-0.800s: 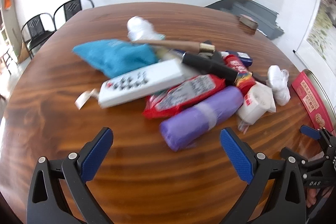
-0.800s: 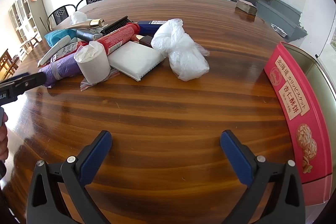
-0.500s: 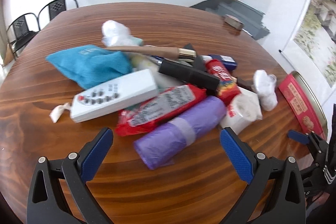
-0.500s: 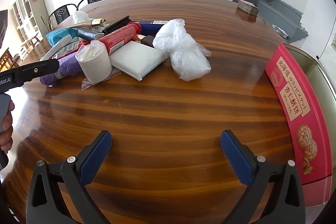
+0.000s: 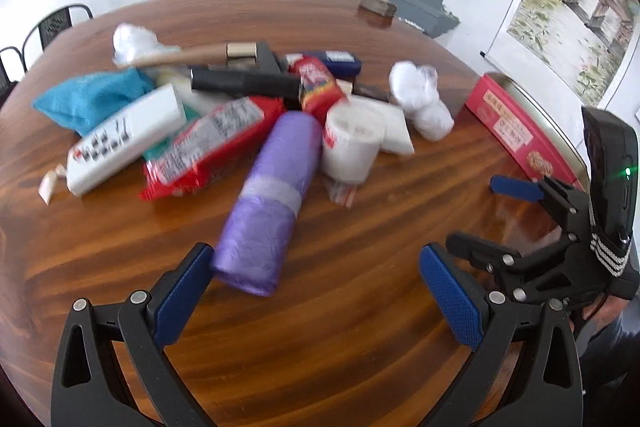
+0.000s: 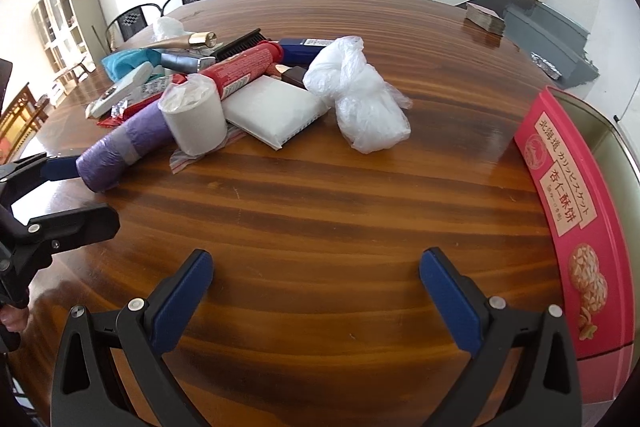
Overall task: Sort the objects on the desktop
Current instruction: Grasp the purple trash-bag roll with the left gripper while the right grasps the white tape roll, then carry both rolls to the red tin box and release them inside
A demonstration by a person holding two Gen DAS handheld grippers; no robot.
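Desktop objects lie heaped on the wooden table (image 5: 360,327) ahead of the left gripper (image 5: 316,287), whose blue-padded fingers (image 5: 180,291) stand wide apart with nothing between them. Nearest of the heap is the purple roll (image 5: 268,203): its near end sits just beside the left finger's tip, and its body runs away from the tool toward the pile. To the roll's left lie a red snack packet (image 5: 212,143) and, past that, a white remote (image 5: 120,139) partly on a blue cloth (image 5: 88,99). To the roll's right a white paper roll (image 5: 352,143) touches it, with a crumpled white plastic bag (image 5: 420,99) farther right. Beyond these a red tube (image 5: 316,87), a black bar (image 5: 244,83) and a brown handle (image 5: 180,57) cross the pile's far side.

The right gripper (image 6: 316,291) hovers over bare table, its fingers (image 6: 448,299) likewise spread and holding nothing; the heap is well ahead and to its left, the plastic bag (image 6: 360,99) almost straight ahead, and a pink biscuit tin (image 6: 568,211) close on its right
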